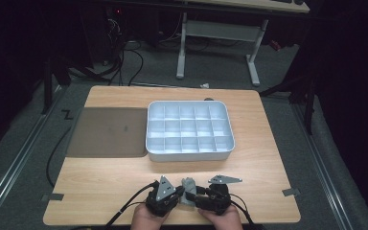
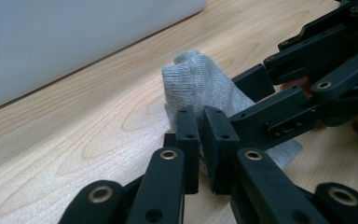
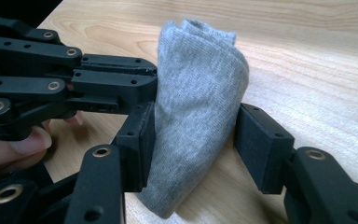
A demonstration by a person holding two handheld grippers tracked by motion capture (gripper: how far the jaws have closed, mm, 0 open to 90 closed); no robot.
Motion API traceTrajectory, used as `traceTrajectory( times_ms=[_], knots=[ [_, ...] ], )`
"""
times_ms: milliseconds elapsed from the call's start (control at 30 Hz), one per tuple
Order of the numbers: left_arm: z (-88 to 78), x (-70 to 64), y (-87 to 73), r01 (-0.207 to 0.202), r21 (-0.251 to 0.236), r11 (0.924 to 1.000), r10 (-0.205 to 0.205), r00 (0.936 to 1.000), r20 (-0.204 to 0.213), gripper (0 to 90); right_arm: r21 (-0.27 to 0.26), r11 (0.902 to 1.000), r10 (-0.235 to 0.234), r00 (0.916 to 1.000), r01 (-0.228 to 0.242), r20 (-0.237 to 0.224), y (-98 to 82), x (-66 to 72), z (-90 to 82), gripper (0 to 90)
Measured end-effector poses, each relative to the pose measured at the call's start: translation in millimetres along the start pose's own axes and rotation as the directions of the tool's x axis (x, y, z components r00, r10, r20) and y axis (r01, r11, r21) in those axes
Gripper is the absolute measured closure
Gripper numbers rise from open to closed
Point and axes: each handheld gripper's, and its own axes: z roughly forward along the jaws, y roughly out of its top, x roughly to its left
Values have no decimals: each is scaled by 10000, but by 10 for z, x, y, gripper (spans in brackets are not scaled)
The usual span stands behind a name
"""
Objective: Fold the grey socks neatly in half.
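Near the table's (image 1: pixel 100 191) near edge, a soft grey knit sock (image 3: pixel 196 107) stands bunched, pinched by the left gripper's (image 2: pixel 200 140) closed jaws, while the right gripper's (image 3: pixel 193 140) jaws sit apart around it.

One grey folded cloth (image 1: pixel 189 190) is counted at the lower centre of the high view. Two grippers are counted there: the left gripper (image 1: pixel 178 190) and the right gripper (image 1: pixel 197 191), one on each side of the cloth. Two hands are seen at the bottom edge. One white compartment tray (image 1: pixel 189 153) is noted at the centre, divided into fifteen cells, three rows of five. One dark mat (image 1: pixel 106 132) is recorded to its left. One wooden table (image 1: pixel 124 177) is counted.
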Motion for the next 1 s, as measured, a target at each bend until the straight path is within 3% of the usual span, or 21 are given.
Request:
traceTrajectory(
  times_ms=[1000],
  knots=[
    [-102, 5, -58, -83, -4, 10000, 83, 9999, -128, 805, 416, 9989, -209, 9989, 227, -430, -7, 62, 28, 613]
  ],
)
